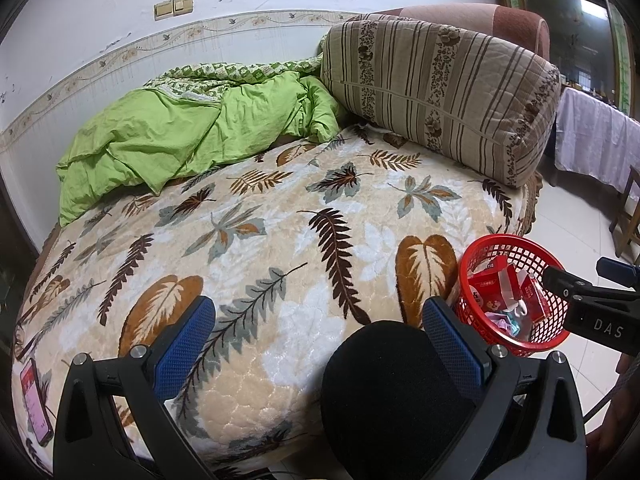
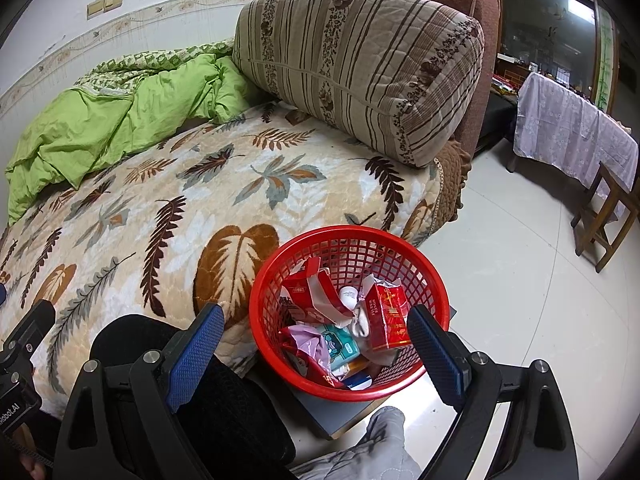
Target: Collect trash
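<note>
Both hand-held grippers wide open, empty: left [image 1: 318, 338] over bed edge, right [image 2: 316, 350] above basket [image 2: 434, 280]. Basket on floor beside bed [image 2: 168, 184], holding trash: red cartons [image 2: 386, 312], wrappers [image 2: 316, 344], white lump. Phone [image 1: 36, 408] at bed's near corner, not trash. Farther out, blanket bare of litter; green quilt [image 1: 168, 140], pillow [image 1: 440, 100] behind. Likely near finished; hidden folds unchecked.
</note>
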Demonstrator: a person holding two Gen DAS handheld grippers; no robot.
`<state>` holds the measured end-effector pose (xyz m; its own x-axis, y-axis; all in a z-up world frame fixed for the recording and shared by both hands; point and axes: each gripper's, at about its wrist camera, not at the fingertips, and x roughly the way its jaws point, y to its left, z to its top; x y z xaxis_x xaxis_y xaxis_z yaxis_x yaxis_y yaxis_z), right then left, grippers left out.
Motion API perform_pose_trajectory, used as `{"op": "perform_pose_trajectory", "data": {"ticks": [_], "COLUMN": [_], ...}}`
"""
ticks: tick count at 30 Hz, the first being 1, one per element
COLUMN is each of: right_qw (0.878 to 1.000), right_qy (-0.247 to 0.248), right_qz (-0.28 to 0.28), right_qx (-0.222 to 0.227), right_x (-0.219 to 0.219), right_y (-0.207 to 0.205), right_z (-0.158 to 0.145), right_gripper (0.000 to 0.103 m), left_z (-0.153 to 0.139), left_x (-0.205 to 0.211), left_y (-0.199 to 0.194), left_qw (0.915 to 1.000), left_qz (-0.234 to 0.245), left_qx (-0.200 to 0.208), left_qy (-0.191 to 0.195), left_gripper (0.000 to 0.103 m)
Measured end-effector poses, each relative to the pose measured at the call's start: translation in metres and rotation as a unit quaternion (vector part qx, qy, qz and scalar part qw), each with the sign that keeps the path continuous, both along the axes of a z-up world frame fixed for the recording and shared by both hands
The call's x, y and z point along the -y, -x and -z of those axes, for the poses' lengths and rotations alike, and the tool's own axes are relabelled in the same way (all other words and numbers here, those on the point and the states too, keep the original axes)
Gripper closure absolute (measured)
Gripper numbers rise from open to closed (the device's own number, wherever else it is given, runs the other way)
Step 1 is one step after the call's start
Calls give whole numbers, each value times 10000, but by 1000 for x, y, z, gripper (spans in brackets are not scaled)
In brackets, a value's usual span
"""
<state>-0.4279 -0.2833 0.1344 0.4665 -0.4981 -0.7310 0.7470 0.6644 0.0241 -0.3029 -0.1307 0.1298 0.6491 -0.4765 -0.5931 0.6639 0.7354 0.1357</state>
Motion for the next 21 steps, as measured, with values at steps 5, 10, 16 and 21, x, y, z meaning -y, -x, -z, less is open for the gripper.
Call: {"op": "perform_pose_trajectory", "data": {"ticks": [5, 10, 16, 21], "right_qw": [10000, 10000, 10000, 9999], "right_qy": [4, 20, 38, 41], "right_qz": [-6, -41, -76, -114], "right_qx": [-1, -10, -27, -56], "right_x": [0, 0, -2, -2], "right_y": [0, -2, -5, -7], "right_z": [0, 1, 1, 2], "right_gripper": [9, 9, 9, 9], "left_z": [0, 0, 0, 0], "left_x": [0, -1, -1, -2], "left_y": [0, -1, -1, -2], "left_qw": [10000, 10000, 10000, 10000], "left_qz": [0, 2, -4, 0], "left_qx": [-11, -13, -19, -21], "left_qy": [7, 2, 7, 23], "left_gripper": [0, 0, 0, 0]}}
